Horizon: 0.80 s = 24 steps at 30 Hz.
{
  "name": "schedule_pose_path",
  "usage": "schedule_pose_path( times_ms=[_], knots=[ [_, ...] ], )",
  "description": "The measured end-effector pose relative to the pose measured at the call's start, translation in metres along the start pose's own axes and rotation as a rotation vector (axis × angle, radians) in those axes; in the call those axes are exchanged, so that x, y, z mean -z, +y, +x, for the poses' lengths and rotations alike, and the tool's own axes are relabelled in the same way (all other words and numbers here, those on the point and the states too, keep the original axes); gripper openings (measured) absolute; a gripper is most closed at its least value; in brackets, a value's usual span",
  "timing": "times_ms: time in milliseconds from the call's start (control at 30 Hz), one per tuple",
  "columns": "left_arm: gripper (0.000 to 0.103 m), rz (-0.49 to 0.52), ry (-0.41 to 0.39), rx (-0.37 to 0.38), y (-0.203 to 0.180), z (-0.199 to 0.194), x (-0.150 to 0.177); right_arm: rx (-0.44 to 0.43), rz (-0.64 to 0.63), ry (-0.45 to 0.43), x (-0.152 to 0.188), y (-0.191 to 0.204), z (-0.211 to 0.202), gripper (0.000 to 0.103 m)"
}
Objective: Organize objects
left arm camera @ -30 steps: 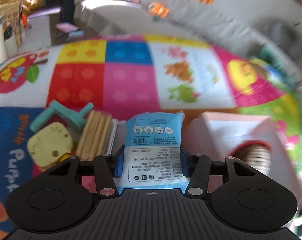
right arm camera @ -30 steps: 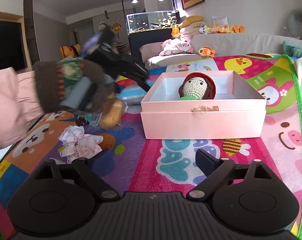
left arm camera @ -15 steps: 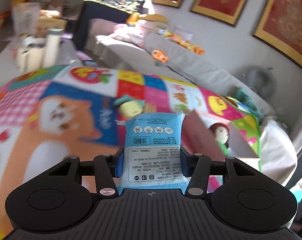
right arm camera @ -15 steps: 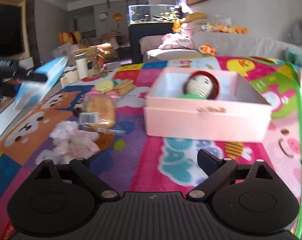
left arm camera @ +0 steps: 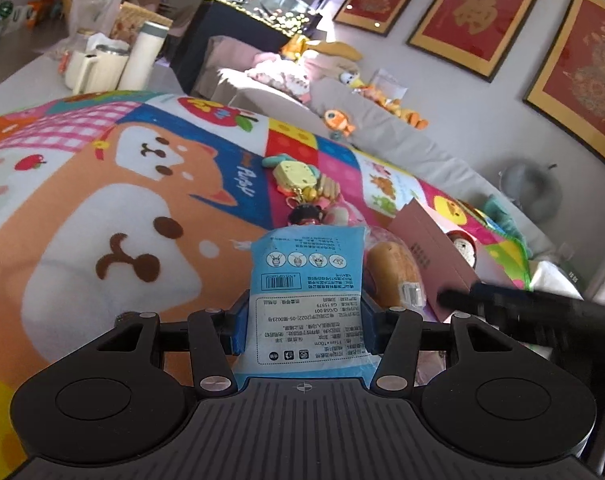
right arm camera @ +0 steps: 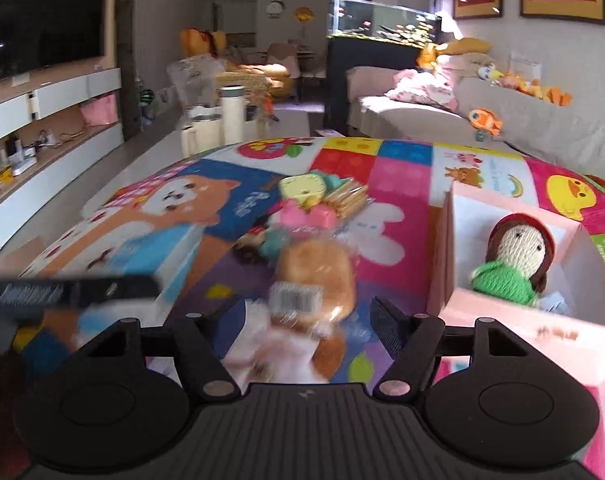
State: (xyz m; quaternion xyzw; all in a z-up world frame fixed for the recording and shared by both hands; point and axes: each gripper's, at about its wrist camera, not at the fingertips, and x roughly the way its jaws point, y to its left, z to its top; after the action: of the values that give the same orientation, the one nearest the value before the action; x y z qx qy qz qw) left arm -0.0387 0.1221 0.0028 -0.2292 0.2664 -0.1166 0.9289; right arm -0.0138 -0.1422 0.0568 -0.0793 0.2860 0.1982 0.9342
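Observation:
My left gripper (left arm camera: 304, 320) is shut on a blue and white tissue packet (left arm camera: 307, 280) and holds it above the colourful play mat (left arm camera: 102, 208). My right gripper (right arm camera: 306, 326) is open and empty, low over the mat, with a wrapped bread bun (right arm camera: 316, 276) and a blurred white and pink cloth (right arm camera: 278, 354) between its fingers. The bun also shows in the left wrist view (left arm camera: 394, 276). An open pink box (right arm camera: 514, 320) to the right holds a crocheted doll (right arm camera: 514, 260). The box (left arm camera: 434, 248) also shows in the left wrist view.
A heap of small toys and a biscuit pack (right arm camera: 318, 200) lies mid-mat beyond the bun; it also shows in the left wrist view (left arm camera: 302, 180). A jug and a flask (left arm camera: 114, 64) stand off the mat's far left. A sofa with plush toys (right arm camera: 482, 116) lies behind.
My left gripper has swung left and pulled back with the packet still in it. My right gripper has moved forward and down to the bun and the cloth, its jaws still open.

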Motion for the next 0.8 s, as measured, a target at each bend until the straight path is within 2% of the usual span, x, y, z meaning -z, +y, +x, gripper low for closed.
schedule_pose_path(
  times_ms=[100,200,233,300,400,500,533,633,733,800],
  knots=[
    [0.056,-0.006,0.000,0.026,0.002,0.000,0.000,0.112,0.000,-0.051,-0.012,-0.015,-0.002,0.070],
    [0.056,-0.020,0.005,0.042,0.004,0.000,0.001,0.356,-0.002,-0.142,-0.022,-0.052,-0.014,0.070],
    [0.056,-0.025,0.006,0.049,0.005,0.000,0.002,0.426,0.031,-0.143,-0.023,-0.074,-0.017,0.070],
    [0.056,-0.038,0.009,0.057,0.006,0.001,0.002,0.486,0.145,-0.080,-0.021,-0.126,-0.017,0.070],
    [0.056,-0.049,0.009,0.060,0.007,0.002,0.002,0.488,0.350,0.029,-0.002,-0.195,-0.011,0.070],
    [0.056,-0.047,0.009,0.058,0.007,0.002,0.002,0.350,0.500,0.077,0.014,-0.218,0.001,0.070],
    [0.056,-0.045,0.009,0.057,0.006,0.002,0.002,0.331,0.513,0.072,0.015,-0.215,0.004,0.077],
    [0.056,-0.040,0.011,0.054,0.006,0.002,0.003,0.374,0.394,0.053,0.005,-0.188,0.018,0.080],
    [0.056,-0.043,0.015,0.053,0.006,0.002,0.003,0.322,0.293,0.062,-0.001,-0.162,0.032,0.078],
    [0.056,-0.044,0.016,0.053,0.006,0.002,0.003,0.317,0.243,0.053,-0.008,-0.146,0.036,0.078]
  ],
)
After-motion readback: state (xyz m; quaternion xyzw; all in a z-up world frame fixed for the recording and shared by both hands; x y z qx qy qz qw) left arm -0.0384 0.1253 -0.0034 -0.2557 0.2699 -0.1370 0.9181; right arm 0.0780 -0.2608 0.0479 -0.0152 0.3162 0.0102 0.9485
